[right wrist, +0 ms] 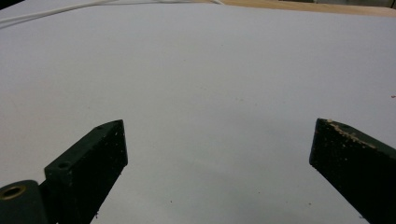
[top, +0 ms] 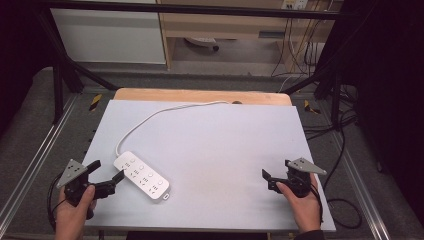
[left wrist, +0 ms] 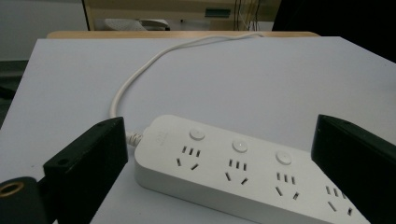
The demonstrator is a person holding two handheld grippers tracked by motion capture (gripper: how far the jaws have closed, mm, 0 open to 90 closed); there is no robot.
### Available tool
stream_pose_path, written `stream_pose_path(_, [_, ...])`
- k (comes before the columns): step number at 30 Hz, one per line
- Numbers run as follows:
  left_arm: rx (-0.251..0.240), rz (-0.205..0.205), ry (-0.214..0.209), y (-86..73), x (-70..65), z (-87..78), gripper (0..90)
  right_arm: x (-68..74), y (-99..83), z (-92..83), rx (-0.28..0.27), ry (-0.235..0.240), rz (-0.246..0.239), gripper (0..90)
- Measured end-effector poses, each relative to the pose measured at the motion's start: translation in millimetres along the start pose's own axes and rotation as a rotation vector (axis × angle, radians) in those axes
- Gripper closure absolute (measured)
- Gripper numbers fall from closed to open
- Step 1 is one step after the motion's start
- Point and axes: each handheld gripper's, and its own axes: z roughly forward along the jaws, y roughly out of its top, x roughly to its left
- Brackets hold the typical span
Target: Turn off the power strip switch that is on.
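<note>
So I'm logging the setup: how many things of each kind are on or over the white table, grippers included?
Power strip, white, with its cord: 1
Handheld grippers, black, both with fingers open: 2, the left gripper and the right gripper
Total: 3

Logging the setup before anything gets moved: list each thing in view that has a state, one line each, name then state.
power strip: lying flat on the white board, sockets up, nothing plugged in, untouched.
cord: loose, curving from the strip to the board's far edge.
left gripper: open, by the strip's near end, holding nothing.
right gripper: open, over bare board, holding nothing.
white board: flat on the wooden table.
</note>
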Motion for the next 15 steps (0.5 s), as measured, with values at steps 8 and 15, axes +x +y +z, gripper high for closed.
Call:
stream_pose_path(8, [-0.014,0.0,-0.002,1.1,-0.8,-1.4,3.8,0.4,0.0,1.1,0.009,0.008,-0.003,4.8])
stream_pose_path(15, [-0.022,0.007,0.009,3.4,-3.6,-3.3,4.9,2.5,1.7,-0.2,0.03,0.028,-0.004,4.3])
